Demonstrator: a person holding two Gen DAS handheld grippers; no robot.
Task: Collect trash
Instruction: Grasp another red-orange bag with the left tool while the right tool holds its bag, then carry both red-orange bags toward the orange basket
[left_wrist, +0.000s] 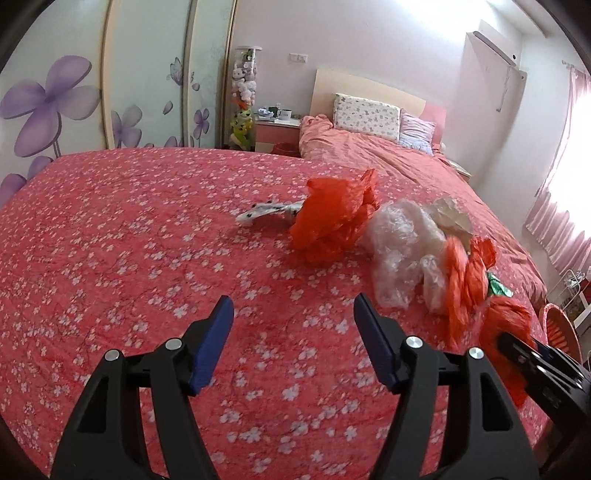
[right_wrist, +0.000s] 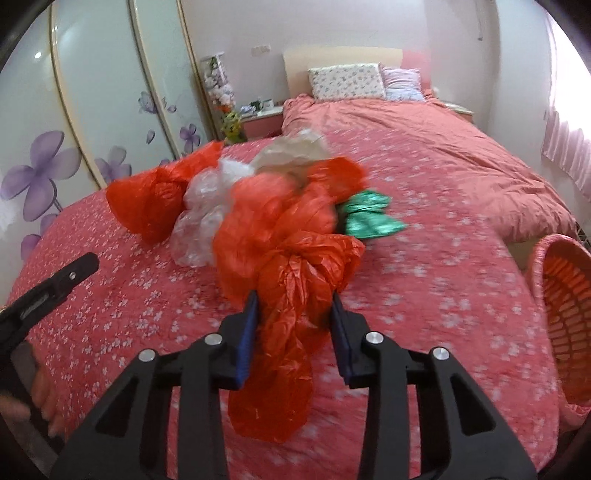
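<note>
Right wrist view: right hand-held gripper (right_wrist: 293, 308) pinches a knotted red plastic bag (right_wrist: 280, 280) just above the bed (right_wrist: 443, 295), near its right edge. Its slack tail could slip free before reaching the pink basket (right_wrist: 565, 317). Left hand-held gripper (left_wrist: 293, 314) hangs spread, empty.

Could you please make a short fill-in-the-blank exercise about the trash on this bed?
1. The right gripper is shut on a ____ plastic bag.
2. The left gripper is ____ and holds nothing.
3. The pink basket stands at the bed's ____ side in the right wrist view.
4. The crumpled wrapper behind the held bag is ____.

Missing words: red; open; right; green
</note>
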